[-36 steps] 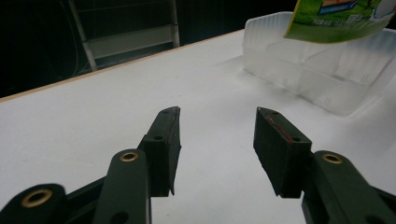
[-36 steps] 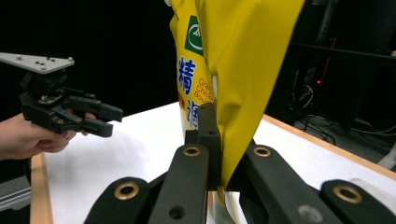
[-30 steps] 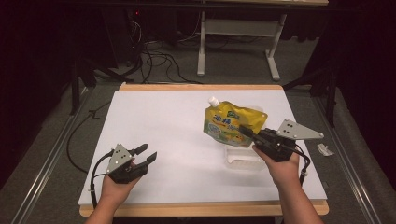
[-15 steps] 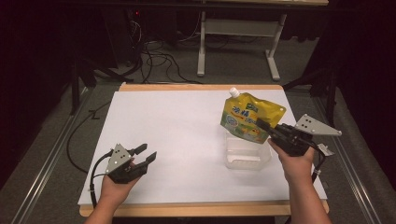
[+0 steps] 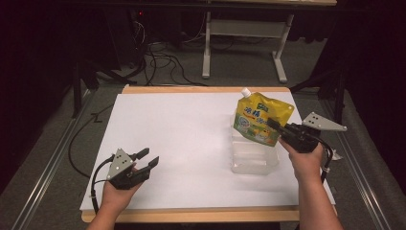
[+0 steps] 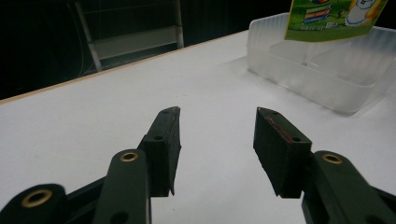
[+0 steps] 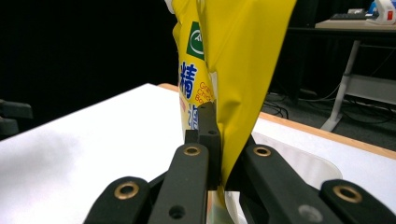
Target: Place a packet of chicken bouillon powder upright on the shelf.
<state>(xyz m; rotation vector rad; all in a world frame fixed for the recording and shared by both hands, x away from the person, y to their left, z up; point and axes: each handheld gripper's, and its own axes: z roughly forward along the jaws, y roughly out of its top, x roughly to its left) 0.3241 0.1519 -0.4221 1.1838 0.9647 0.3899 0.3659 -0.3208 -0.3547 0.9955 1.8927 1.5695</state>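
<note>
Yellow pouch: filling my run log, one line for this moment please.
right gripper: shut on yellow pouch, above clear container | left gripper: open, idle

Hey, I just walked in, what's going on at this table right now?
A person is working with a handheld gripper in each hand. The right gripper has its fingers shut on a yellow spouted pouch, held upright above a clear plastic container on the white table. The left gripper rests open near the table's front edge, holding nothing.

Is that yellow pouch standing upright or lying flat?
Upright. The right hand-held gripper is shut on the yellow spout pouch and holds it over the clear plastic container, white cap pointing up.
</note>
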